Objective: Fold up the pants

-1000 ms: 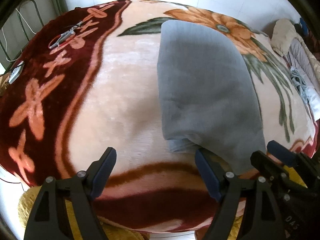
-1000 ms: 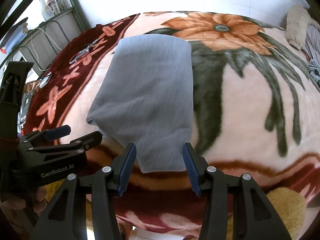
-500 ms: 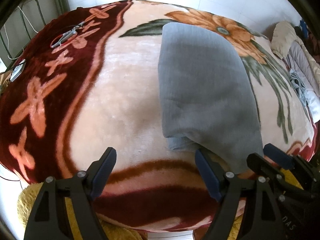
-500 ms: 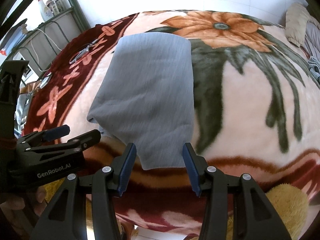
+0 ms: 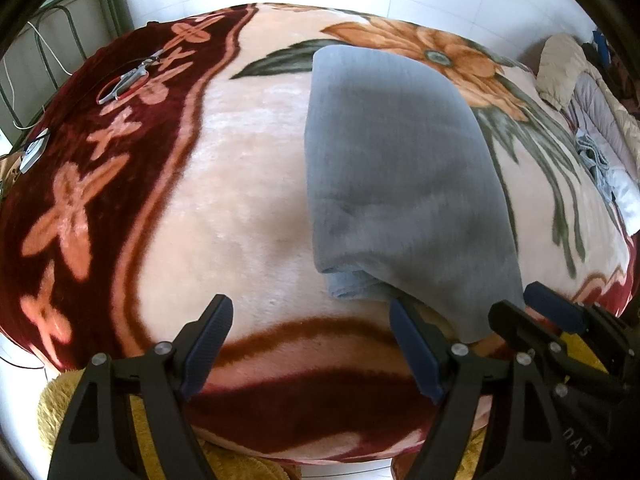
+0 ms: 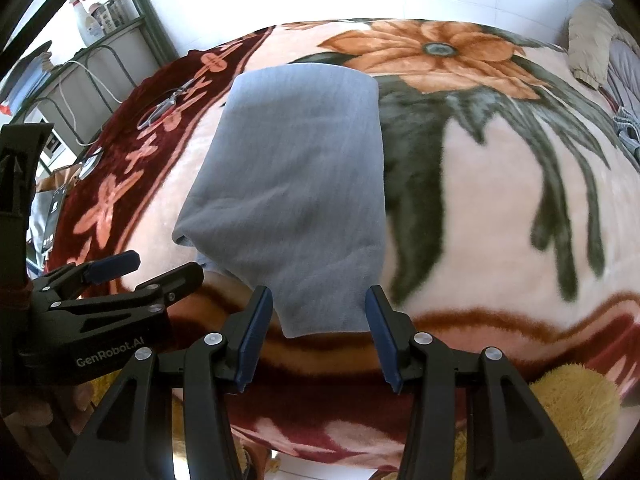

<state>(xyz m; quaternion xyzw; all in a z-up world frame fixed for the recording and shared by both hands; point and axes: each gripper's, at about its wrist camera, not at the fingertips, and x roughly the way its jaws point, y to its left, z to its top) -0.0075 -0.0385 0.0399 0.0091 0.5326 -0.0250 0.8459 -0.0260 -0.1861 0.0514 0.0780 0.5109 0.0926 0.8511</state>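
Grey-blue pants (image 5: pixel 400 168) lie folded lengthwise on a floral blanket (image 5: pixel 248 184); they also show in the right wrist view (image 6: pixel 296 184). My left gripper (image 5: pixel 310 336) is open and empty, just short of the pants' near left corner, its right finger (image 5: pixel 412 344) beside the folded edge. My right gripper (image 6: pixel 318 320) is open, its fingers either side of the pants' near end, a little back from it. The right gripper also shows in the left wrist view (image 5: pixel 532 308), and the left gripper in the right wrist view (image 6: pixel 132 268).
Scissors (image 5: pixel 128 80) and a small white device (image 5: pixel 34 152) lie on the blanket's dark red border at the left. A metal rack with bottles (image 6: pixel 92 20) stands far left. Bedding and clothes (image 5: pixel 592 120) are piled at the right. A yellow fluffy cover (image 6: pixel 568 404) hangs below the near edge.
Both grippers have drifted slightly closer over the near end of the pants. The pants lie as before and both grippers stay open.
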